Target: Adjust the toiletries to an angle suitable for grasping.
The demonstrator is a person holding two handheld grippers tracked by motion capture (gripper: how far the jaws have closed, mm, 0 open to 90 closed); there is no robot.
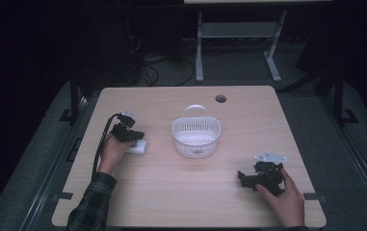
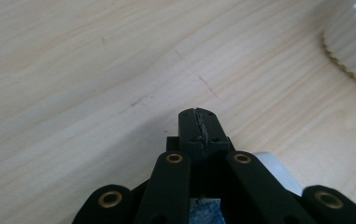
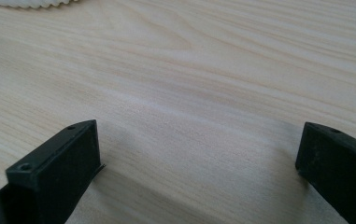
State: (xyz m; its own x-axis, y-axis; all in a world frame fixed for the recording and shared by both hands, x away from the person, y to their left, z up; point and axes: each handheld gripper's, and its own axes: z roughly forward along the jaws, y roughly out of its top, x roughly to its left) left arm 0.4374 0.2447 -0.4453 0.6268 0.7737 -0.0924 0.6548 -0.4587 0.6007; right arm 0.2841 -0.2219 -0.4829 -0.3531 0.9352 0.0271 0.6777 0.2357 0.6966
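Pale wood-grain laminate covers the one rectangular table (image 1: 186,202), which has rounded corners and a single round cable hole (image 1: 220,98) near its far edge. At the centre of the high view sits one white plastic basket (image 1: 196,136), with slotted walls, a scalloped rim and an arched handle (image 1: 194,110); its ribbed wall shows at the upper right of the left gripper view (image 2: 353,42) and its toothed rim at the upper left of the right gripper view (image 3: 31,2).

To the left of the basket, well apart from it, lies one small white rectangular block (image 1: 137,147), smooth and round-cornered. The black left gripper (image 1: 134,137) rests right over its near end, held by a hand in a dark plaid sleeve (image 1: 92,204). In its own view the two jaws are pressed together with nothing between the tips (image 2: 199,128), and the pale block peeks out beneath the linkage at lower right (image 2: 278,170); whether the tips touch it I cannot tell.

The black right gripper (image 1: 242,179) lies at the lower right of the high view, near the table's front edge, a grey three-cornered plate (image 1: 270,157) on top. Its jaws stand wide apart over bare wood (image 3: 199,154), gripping nothing.

Between block and basket, only open tabletop lies in the way. Beyond the table, one grey metal frame (image 1: 236,43) and tangled cables (image 1: 159,67) stand on dark floor.
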